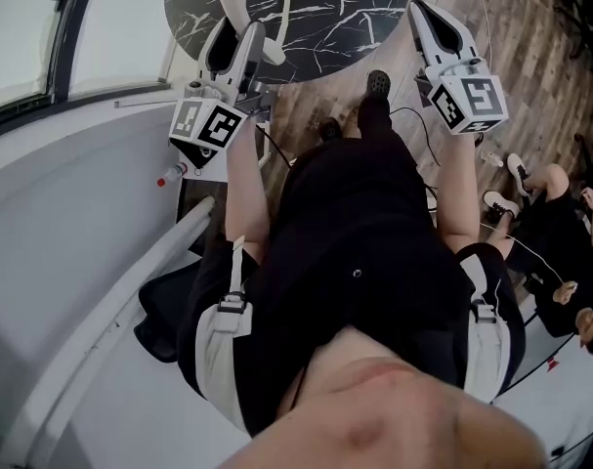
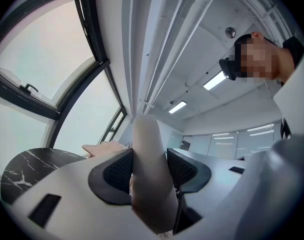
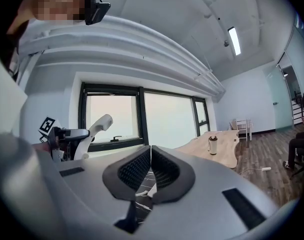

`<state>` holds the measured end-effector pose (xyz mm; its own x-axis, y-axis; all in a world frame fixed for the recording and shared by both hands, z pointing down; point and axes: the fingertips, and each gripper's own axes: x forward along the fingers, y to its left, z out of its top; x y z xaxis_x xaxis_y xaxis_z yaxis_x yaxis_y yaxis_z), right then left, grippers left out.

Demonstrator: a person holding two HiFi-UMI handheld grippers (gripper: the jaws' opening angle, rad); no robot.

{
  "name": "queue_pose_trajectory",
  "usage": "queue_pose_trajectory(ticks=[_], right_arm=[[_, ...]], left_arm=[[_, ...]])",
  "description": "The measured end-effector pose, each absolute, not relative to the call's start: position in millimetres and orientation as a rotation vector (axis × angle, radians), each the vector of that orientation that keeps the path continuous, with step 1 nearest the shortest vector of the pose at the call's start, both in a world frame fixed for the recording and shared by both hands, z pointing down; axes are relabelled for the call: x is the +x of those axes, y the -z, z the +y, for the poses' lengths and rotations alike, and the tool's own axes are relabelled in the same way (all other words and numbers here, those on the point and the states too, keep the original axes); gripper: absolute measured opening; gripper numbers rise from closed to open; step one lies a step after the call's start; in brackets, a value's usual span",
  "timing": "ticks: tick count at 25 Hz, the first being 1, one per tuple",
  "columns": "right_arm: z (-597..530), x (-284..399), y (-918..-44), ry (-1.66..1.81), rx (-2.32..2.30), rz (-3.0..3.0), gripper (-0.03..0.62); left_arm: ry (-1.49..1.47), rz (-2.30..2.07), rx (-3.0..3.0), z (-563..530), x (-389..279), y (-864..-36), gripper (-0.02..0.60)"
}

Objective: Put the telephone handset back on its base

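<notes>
Tabletop blk marble, round — wood floor, windows; handset in left gripper.

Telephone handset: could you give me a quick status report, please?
Left gripper shut on handset, lifted off the marble table. Right gripper shut, empty. Handset not yet set down. No obstruction seen.

There are two grippers: one left gripper and one right gripper. There is one white handset, one round black table, one wooden table and one cup.
</notes>
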<state>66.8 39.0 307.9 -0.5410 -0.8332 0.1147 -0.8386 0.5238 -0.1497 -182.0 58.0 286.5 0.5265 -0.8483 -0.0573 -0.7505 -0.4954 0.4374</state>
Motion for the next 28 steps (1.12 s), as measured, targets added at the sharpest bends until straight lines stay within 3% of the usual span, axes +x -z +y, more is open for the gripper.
queue_pose_trajectory(ticks=[28], right_arm=[[-119.0, 135.0, -335.8, -0.377, 1.183, -2.838, 0.031]], left_arm=[[0.374, -1.507, 2.219, -56.4, -90.5, -324.7, 0.224]])
